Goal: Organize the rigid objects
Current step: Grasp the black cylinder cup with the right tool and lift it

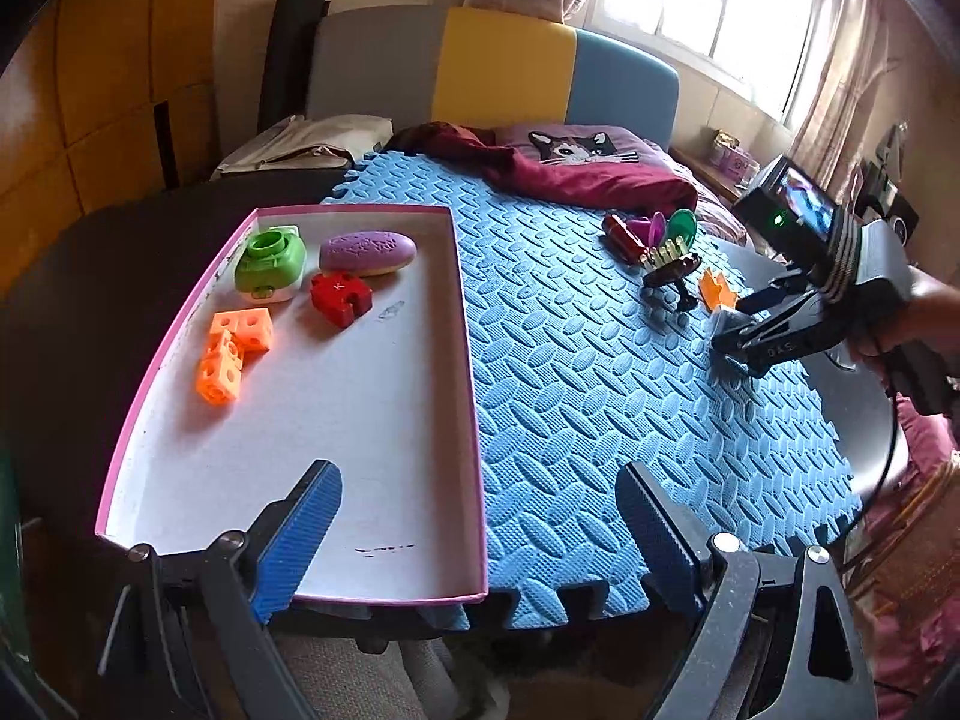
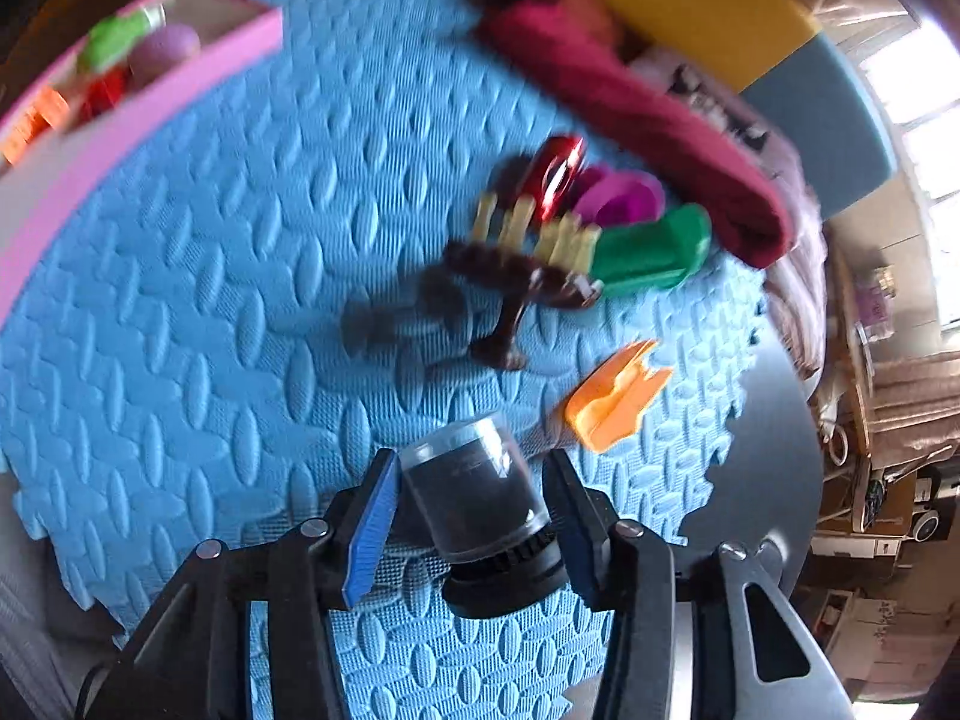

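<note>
Blue foam mat (image 1: 570,360) covers the table; at its right edge the right gripper (image 2: 471,501) straddles a clear-capped black jar (image 2: 474,492), jaws narrow, seemingly ungripped, for the pink tray (image 1: 180,324). Left gripper (image 1: 480,534) waits wide, empty.

The left tongs (image 1: 480,531) stand wide apart with nothing between them, low over the near end of a pink-rimmed tray (image 1: 384,600). The tray lies on a blue foam mat (image 1: 570,360) and holds a green toy (image 1: 271,262), a purple oval case (image 1: 368,252), a red block (image 1: 340,297) and orange cubes (image 1: 231,348). On the right, a hand (image 1: 912,324) holds the right tongs (image 1: 729,339) low at the mat, near an orange piece (image 1: 716,290), a brown stand (image 1: 671,276), a green disc (image 1: 681,227) and a dark red toy (image 1: 624,235). Whether the right tongs grip something, I cannot tell.
</note>
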Available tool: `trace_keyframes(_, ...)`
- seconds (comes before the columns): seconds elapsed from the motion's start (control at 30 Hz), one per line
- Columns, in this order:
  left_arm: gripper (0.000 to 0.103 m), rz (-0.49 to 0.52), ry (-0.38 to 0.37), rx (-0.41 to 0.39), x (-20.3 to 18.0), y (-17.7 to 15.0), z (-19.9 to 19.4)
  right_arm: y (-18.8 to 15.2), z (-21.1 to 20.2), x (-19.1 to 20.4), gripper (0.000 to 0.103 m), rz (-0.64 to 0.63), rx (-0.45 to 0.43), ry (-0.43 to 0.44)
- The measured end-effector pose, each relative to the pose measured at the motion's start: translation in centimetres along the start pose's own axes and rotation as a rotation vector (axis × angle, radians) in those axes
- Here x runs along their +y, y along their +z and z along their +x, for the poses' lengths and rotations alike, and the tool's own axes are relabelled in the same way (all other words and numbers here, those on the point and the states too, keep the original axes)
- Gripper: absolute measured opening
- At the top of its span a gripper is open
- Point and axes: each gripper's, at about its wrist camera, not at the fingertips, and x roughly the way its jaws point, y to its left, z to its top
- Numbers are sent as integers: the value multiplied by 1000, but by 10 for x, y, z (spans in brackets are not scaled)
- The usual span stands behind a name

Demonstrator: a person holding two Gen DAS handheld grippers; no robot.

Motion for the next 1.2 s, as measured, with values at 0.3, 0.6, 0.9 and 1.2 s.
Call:
trace_keyframes(0.3,93,-18,-7,7,3,1,4,-43,-16,-52,43,345,-201,197)
trace_keyframes(0.6,93,25,-23,33,-17,3,11,-109,-22,-48,44,588,-517,216)
trace_keyframes(0.9,93,69,-56,77,-48,16,27,-127,-3,-32,43,666,-571,202)
trace_keyframes(1.2,99,67,-98,108,-96,62,63,-131,8,-45,44,799,-622,176)
